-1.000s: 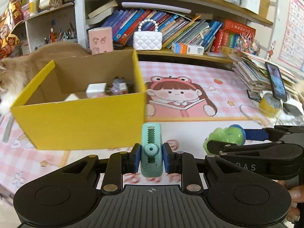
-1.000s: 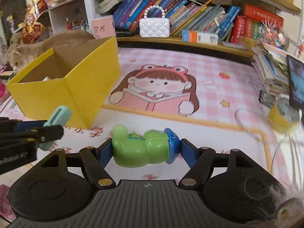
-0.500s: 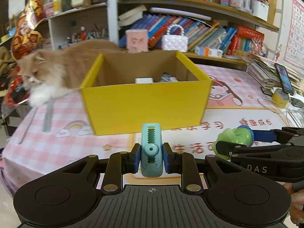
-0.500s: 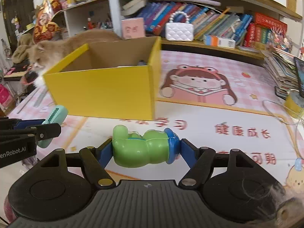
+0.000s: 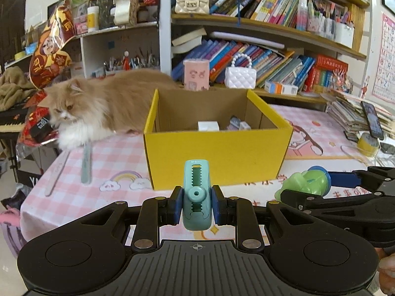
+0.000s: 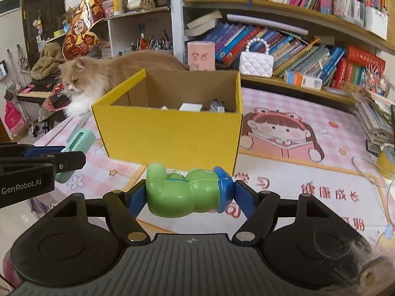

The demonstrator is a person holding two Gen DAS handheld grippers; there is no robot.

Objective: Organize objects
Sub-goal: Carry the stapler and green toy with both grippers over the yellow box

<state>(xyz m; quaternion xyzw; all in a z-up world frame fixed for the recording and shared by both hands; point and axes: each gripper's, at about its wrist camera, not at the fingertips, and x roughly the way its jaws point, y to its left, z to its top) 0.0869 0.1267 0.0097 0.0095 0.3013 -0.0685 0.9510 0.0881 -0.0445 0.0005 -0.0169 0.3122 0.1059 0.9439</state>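
My left gripper [image 5: 196,206] pinches a teal clip [image 5: 196,197]; my right gripper [image 6: 188,193] hugs a green toy [image 6: 184,190] — both short of the yellow box [image 5: 217,153]. The cat [image 5: 98,108] sits close — it might bump things.

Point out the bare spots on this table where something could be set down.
Free: the checked cloth between the yellow box and the cat, apart from the strips near the edge, and the mat right of the box. Crowded: the book stack and phone at far right.
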